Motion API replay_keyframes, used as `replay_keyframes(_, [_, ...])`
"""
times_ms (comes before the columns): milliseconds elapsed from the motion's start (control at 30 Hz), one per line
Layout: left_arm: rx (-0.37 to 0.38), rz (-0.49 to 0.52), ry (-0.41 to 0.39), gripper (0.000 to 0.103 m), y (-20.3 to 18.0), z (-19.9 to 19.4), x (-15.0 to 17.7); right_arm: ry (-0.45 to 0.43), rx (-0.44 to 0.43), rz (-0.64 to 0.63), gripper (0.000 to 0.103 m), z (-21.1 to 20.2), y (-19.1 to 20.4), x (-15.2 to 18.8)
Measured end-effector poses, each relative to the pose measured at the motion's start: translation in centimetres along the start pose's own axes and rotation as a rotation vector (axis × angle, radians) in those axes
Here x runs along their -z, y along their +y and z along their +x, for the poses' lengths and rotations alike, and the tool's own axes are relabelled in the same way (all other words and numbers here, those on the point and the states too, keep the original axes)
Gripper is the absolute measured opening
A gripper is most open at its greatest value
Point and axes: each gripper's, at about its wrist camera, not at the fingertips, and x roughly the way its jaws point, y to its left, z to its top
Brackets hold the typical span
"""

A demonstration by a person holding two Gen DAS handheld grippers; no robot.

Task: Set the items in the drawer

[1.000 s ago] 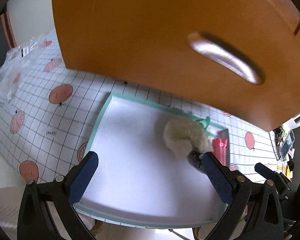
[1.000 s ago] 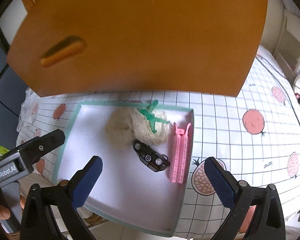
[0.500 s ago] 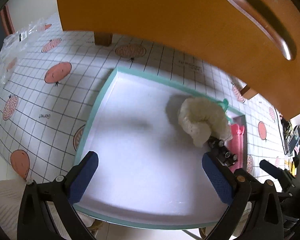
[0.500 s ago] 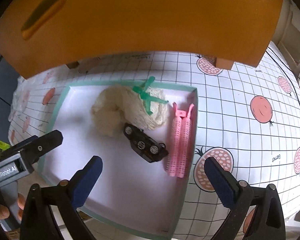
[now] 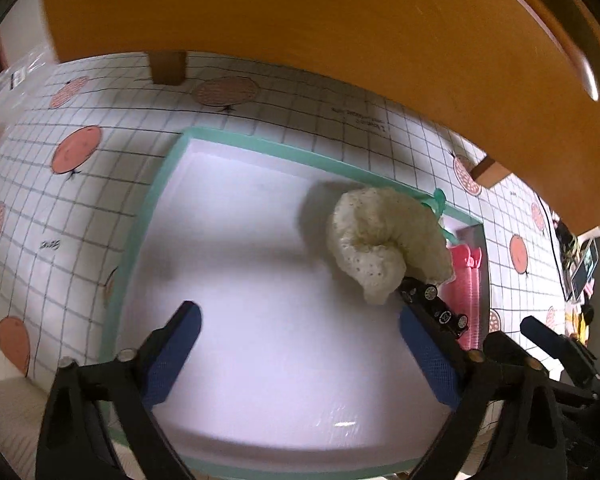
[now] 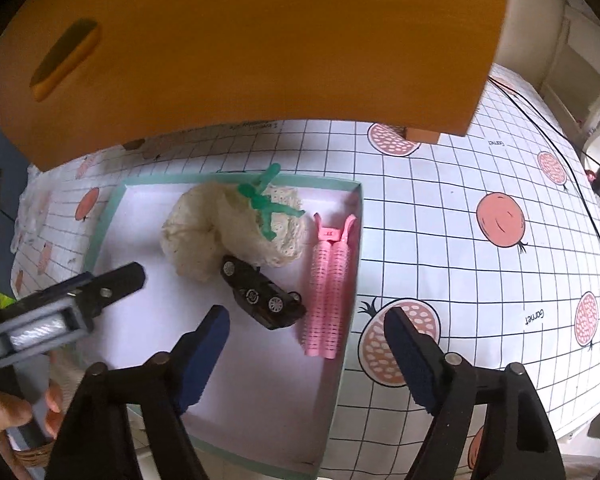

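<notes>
Tools (image 6: 306,354) closing empty, teal-rimmed white tray (image 6: 340,364)

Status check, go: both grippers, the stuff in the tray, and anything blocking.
Left gripper and right gripper empty, jaws closing. Toy car, pink rollers, cream cloth in tray. Nothing blocking.

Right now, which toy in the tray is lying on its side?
The black toy car. Its wheels face sideways toward the camera instead of resting on the tray. The pink hair rollers, the cream knitted bundle and the green figure have no wheels.
</notes>
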Motion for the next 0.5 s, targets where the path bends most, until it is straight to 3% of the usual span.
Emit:
replay_keyframes(33, [0.002,0.008,0.002,0.085,-0.3,0.3,-0.1,0.000,-0.004,0.003,0.080,0.0,0.0,0.0])
replay_keyframes(167, [0.033,-0.008,0.002,0.081,-0.8,1.4,-0.8,0.022,-0.010,-0.018,0.068,0.4,0.3,0.1])
replay_keyframes(267, [0.034,-0.013,-0.035,0.071,-1.0,2.1,-1.4,0.025,-0.010,-0.031,0.057,0.7,0.5,0.0])
replay_keyframes(400, [0.067,-0.021,-0.022,0.056,-1.1,3.2,-1.7,0.038,-0.014,-0.032,0.049,1.4,0.5,-0.1])
replay_keyframes(500, [0.079,-0.015,-0.007,0.035,-1.3,3.9,-1.6,0.051,-0.012,-0.034,0.045,2.0,0.5,-0.2])
